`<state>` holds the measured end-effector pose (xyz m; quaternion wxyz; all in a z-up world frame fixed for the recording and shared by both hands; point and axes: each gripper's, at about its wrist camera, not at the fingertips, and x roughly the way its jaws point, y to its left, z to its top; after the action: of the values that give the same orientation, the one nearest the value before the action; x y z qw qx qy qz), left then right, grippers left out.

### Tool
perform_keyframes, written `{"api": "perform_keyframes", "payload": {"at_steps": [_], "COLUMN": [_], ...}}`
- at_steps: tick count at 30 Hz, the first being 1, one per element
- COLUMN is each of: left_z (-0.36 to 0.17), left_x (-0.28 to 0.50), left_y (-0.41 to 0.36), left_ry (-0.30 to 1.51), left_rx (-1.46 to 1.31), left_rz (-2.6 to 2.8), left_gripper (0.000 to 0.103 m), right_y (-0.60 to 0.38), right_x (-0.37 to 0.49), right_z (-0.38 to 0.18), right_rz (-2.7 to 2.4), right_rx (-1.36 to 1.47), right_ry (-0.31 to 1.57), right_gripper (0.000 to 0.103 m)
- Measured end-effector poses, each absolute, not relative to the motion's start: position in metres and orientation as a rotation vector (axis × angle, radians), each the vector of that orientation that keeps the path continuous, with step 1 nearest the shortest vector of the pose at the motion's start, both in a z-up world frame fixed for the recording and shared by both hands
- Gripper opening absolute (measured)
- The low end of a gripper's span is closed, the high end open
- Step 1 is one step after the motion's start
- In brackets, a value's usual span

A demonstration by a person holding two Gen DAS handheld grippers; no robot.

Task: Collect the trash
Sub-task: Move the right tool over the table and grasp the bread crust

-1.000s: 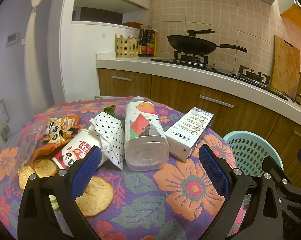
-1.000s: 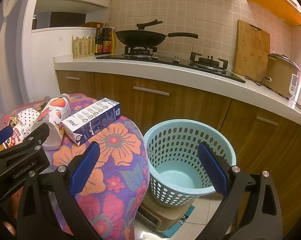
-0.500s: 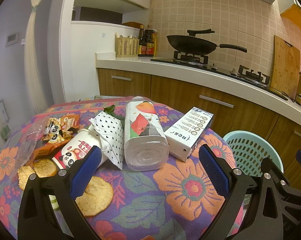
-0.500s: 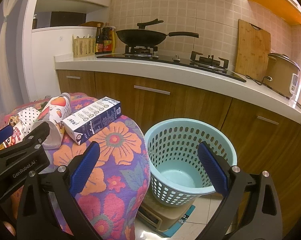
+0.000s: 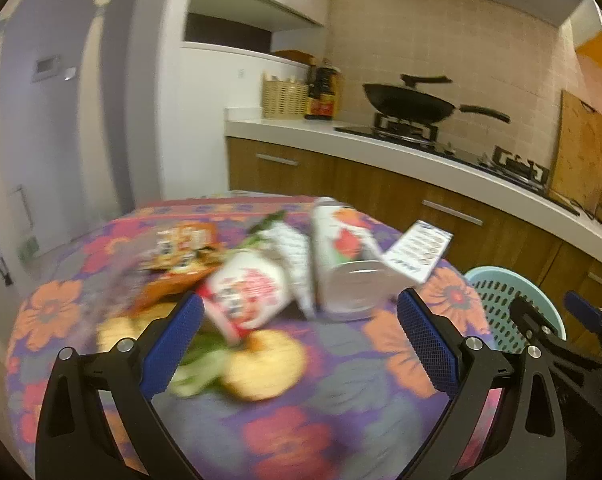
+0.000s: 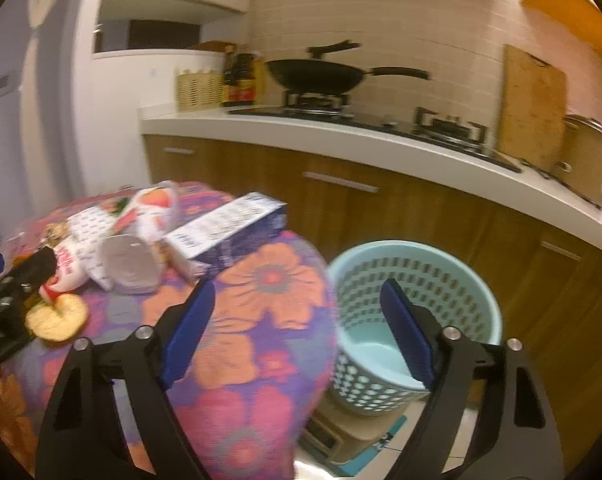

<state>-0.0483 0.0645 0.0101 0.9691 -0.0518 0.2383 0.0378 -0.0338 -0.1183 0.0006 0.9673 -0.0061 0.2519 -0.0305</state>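
Observation:
Trash lies on a round table with a flowered cloth: a clear bottle with a red label, a white and blue carton, a red and white cup, a dotted paper bag, an orange snack wrapper and round crackers. My left gripper is open above the cloth, just short of the cup and bottle. My right gripper hangs over the table's right edge beside the light blue basket; its jaws are closing with nothing between them. The carton lies ahead of it to the left.
A kitchen counter with wooden cabinets runs behind the table, carrying a black wok, a hob, bottles and a cutting board. The basket stands on a scale on the floor between table and cabinets.
My left gripper has swung left, so the trash pile now sits more centred between its fingers, blurred by motion. My right gripper's jaws have narrowed and its view has turned left toward the table.

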Motion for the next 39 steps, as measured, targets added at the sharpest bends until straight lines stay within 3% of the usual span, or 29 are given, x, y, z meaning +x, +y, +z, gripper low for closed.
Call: {"api": "perform_keyframes", "payload": {"at_steps": [5, 11, 22, 31, 33, 39], "left_z": [0.005, 0.003, -0.004, -0.019, -0.022, -0.028], "left_x": [-0.063, -0.064, -0.037, -0.007, -0.005, -0.003], "left_y": [0.128, 0.188, 0.219, 0.234, 0.237, 0.242], "left_ry": [0.539, 0.578, 0.694, 0.772, 0.778, 0.777], "left_rx": [-0.166, -0.161, -0.168, -0.22, -0.235, -0.295], "left_rz": [0.182, 0.281, 0.146, 0.107, 0.103, 0.094], "left_gripper": [0.094, 0.087, 0.085, 0.057, 0.04, 0.008], "right_y": [-0.086, -0.042, 0.019, 0.029, 0.029, 0.029], "right_x": [-0.031, -0.026, -0.029, -0.024, -0.022, -0.022], "right_z": [-0.001, -0.004, -0.012, -0.02, -0.021, -0.021], "right_rz": [0.06, 0.189, 0.37, 0.381, 0.381, 0.386], "right_rx": [-0.014, -0.03, -0.08, -0.112, -0.115, -0.113], "right_ry": [0.535, 0.581, 0.658, 0.695, 0.699, 0.697], "right_gripper": [0.076, 0.068, 0.065, 0.065, 0.065, 0.066]}}
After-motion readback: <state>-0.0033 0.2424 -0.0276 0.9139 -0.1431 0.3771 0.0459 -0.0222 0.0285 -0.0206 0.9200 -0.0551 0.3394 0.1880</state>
